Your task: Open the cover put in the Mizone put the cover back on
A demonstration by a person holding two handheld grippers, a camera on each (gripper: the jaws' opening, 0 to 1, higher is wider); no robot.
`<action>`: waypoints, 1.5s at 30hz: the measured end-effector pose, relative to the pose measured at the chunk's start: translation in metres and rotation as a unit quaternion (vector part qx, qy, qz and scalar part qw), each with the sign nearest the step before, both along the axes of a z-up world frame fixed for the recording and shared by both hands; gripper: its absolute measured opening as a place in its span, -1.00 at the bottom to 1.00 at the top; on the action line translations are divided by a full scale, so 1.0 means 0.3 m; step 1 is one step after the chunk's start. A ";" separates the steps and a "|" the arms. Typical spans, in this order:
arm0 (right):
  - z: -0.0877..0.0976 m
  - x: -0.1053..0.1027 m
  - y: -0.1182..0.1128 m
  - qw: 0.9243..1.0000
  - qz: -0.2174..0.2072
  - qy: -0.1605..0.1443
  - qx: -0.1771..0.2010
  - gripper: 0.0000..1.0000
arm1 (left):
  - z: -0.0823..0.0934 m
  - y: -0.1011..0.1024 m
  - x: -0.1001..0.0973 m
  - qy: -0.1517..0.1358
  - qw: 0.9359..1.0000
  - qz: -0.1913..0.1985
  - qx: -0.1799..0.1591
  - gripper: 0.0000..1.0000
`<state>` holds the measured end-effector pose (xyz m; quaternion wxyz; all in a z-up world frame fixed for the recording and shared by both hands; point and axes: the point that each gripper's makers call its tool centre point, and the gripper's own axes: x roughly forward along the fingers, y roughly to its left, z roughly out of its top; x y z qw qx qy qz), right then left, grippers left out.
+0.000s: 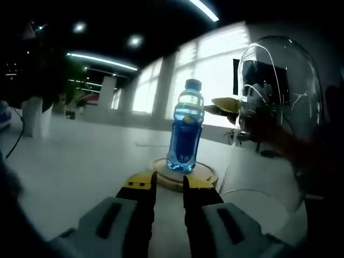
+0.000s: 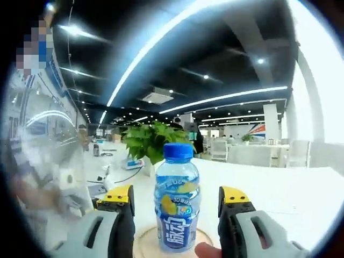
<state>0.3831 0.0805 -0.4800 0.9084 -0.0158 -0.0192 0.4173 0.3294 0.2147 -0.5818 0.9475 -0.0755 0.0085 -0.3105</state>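
Mizone bottle [image 1: 185, 131] is standing upright on a round wooden base [image 1: 207, 174] on the white table [image 1: 80, 161], blue cap on top. In the left gripper view the left gripper [image 1: 169, 188] is sitting low just in front of the base, its yellow-tipped jaws nearly together with only a thin gap and nothing between them. The clear glass dome cover [image 1: 279, 107] is hanging off to the right of the bottle, tilted and off the base; what's holding it is smeared behind the glass, so I can't really make that out. In the right gripper view the right gripper [image 2: 177, 200] is spread wide with the bottle [image 2: 177, 207] sitting between the jaws, not touching either one. The base [image 2: 148, 242] is getting cut off at the bottom there, and the dome [image 2: 40, 161] is just a blurry curve at the left. A potted plant [image 2: 153, 141] is sitting behind the bottle.
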 end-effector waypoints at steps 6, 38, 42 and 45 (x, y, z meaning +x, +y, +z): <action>-0.022 -0.022 -0.070 1.000 -0.016 -0.007 0.004 0.12 | -0.001 0.002 0.002 -0.001 1.000 0.000 0.002 -0.69; -0.115 -0.162 -0.308 0.996 -0.080 -0.018 0.019 -0.53 | -0.001 -0.002 0.001 -0.004 1.000 0.003 0.005 -0.69; -0.077 -0.183 -0.341 0.990 -0.088 0.013 0.111 -0.74 | -0.001 -0.003 0.001 -0.004 1.000 0.003 0.005 -0.69; -0.081 -0.225 -0.324 0.986 -0.045 0.057 0.148 -0.73 | -0.001 -0.002 0.001 -0.004 1.000 0.004 0.005 -0.69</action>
